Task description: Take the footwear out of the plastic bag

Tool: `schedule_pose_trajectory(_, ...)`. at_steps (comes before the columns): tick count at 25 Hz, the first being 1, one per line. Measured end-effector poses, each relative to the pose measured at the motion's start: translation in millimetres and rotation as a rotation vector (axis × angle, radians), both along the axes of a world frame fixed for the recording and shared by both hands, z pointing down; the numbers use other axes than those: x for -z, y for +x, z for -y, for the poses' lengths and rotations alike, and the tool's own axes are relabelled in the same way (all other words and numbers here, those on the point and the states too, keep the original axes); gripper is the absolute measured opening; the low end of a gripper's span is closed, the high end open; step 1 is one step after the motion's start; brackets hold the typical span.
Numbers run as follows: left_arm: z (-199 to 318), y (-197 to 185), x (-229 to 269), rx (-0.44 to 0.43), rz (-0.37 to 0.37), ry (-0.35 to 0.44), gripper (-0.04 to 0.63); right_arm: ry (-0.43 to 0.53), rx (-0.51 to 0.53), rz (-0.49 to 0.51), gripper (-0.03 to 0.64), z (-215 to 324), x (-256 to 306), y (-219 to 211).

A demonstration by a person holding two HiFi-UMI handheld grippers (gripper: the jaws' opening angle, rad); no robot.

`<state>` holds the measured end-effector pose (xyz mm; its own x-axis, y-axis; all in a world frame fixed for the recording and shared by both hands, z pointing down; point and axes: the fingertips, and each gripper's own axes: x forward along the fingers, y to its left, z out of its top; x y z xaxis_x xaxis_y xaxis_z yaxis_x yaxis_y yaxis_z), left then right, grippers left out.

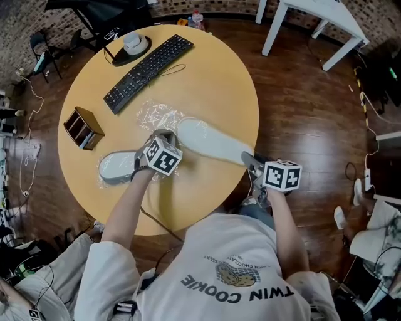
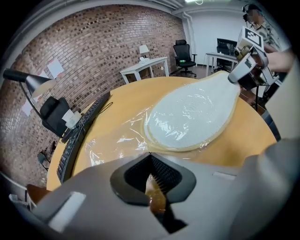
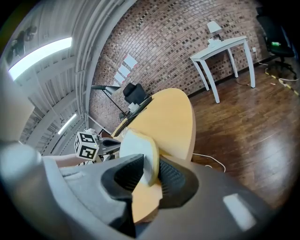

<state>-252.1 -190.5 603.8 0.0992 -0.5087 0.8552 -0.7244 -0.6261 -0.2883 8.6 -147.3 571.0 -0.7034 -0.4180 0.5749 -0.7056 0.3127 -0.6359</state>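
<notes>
A white slipper (image 1: 210, 144) with a tan sole lies across the round table (image 1: 219, 81), its toe half still under the clear plastic bag (image 1: 156, 116). In the left gripper view the film lies over the slipper (image 2: 197, 115). My right gripper (image 1: 250, 164) is shut on the slipper's heel end at the table's near edge, and the slipper (image 3: 140, 150) stands edge-on between its pads (image 3: 149, 164). My left gripper (image 1: 156, 150) is at the bag's near edge, its jaws (image 2: 150, 157) pinched together on the plastic bag (image 2: 117, 140). A second white slipper (image 1: 116, 166) lies to the left.
A black keyboard (image 1: 147, 72) lies behind the bag, with a lamp base and a white cup (image 1: 133, 45) beyond it. A brown wooden holder (image 1: 83, 127) stands at the table's left. A white side table (image 1: 313, 19) stands on the wooden floor to the right.
</notes>
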Motion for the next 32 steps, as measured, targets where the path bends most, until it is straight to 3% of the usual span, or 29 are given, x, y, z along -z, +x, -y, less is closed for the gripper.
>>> schedule_pose_trajectory(7, 0, -1, 0, 0.044, 0.013, -0.01, 0.003, 0.003, -0.022, 0.026, 0.084, -9, 8, 32)
schedule_pose_trajectory(16, 1, 0, 1, 0.087, 0.022, -0.012, 0.002, -0.031, -0.065, 0.179, 0.063, -28, 36, 75)
schedule_pose_trajectory(22, 0, 0, 2, 0.096, 0.01, -0.016, 0.002, 0.029, -0.071, 0.229, 0.06, -35, 73, 95)
schedule_pose_trajectory(32, 1, 0, 2, 0.111, -0.046, -0.016, 0.0, 0.079, -0.165, 0.381, 0.06, -40, 132, 106)
